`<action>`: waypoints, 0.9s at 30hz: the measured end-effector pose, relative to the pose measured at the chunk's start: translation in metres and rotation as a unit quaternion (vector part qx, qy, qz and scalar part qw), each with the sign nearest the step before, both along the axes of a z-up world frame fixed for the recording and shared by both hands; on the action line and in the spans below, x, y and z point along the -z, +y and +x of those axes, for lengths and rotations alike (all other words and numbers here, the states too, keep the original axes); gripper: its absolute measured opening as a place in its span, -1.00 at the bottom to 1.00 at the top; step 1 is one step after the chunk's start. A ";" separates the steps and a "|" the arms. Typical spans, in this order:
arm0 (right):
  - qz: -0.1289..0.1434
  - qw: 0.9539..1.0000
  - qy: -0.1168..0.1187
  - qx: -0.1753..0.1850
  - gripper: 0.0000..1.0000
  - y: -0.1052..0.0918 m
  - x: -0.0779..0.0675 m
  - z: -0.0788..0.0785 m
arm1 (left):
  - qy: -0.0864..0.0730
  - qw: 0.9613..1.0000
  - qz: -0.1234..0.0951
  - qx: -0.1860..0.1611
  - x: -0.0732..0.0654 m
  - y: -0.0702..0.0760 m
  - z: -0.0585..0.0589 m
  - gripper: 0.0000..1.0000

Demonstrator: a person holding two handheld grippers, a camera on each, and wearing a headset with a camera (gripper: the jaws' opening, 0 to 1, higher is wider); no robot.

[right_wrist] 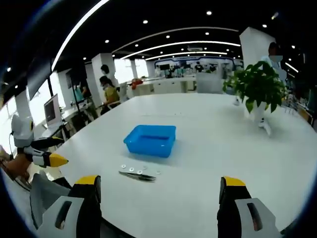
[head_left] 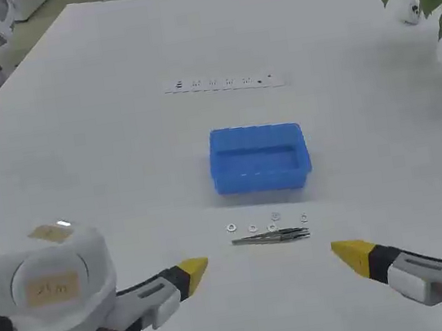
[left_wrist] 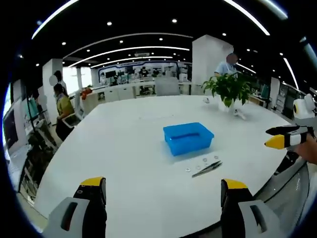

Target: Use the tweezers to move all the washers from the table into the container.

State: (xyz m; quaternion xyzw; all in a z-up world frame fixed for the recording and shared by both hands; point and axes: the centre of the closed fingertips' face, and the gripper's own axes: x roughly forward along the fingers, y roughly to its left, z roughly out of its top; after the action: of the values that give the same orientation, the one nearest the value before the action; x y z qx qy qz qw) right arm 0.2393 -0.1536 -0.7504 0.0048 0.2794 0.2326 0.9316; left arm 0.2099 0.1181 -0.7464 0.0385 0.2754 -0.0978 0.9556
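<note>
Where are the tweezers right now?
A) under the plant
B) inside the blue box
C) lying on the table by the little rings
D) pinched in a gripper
C: the tweezers lie flat on the table, just on the near side of the washers and outside the blue container.

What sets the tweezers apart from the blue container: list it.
Colour: the tweezers are dark grey, the container bright blue. Shape: the tweezers are thin and long, the container a far bigger open-topped rectangular bin. Place: the tweezers lie beside the washers, the container stands apart beyond them. Both rest on the white table, untouched.
</note>
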 end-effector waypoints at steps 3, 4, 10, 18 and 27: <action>-0.001 1.000 0.001 0.000 0.98 0.000 0.001 0.000 | 0.000 1.000 0.001 0.001 0.000 0.000 0.000 0.98; 0.000 1.000 0.002 0.000 0.98 0.000 0.001 0.000 | 0.001 1.000 0.002 0.000 0.001 0.000 0.000 0.98; -0.001 1.000 0.004 -0.001 0.98 -0.001 0.002 0.000 | 0.004 1.000 0.001 0.001 0.002 -0.001 0.000 0.98; -0.002 1.000 0.002 -0.003 0.98 -0.001 0.003 0.000 | 0.004 1.000 0.003 0.001 0.002 -0.001 -0.001 0.98; -0.006 1.000 0.008 -0.007 0.98 0.000 0.007 0.000 | 0.004 1.000 0.006 0.010 0.004 -0.006 0.000 0.98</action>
State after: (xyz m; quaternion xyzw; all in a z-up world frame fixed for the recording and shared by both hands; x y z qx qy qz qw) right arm 0.2388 -0.1531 -0.7572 -0.0006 0.2884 0.2374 0.9276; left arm 0.2095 0.1125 -0.7508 0.0462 0.2796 -0.1058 0.9532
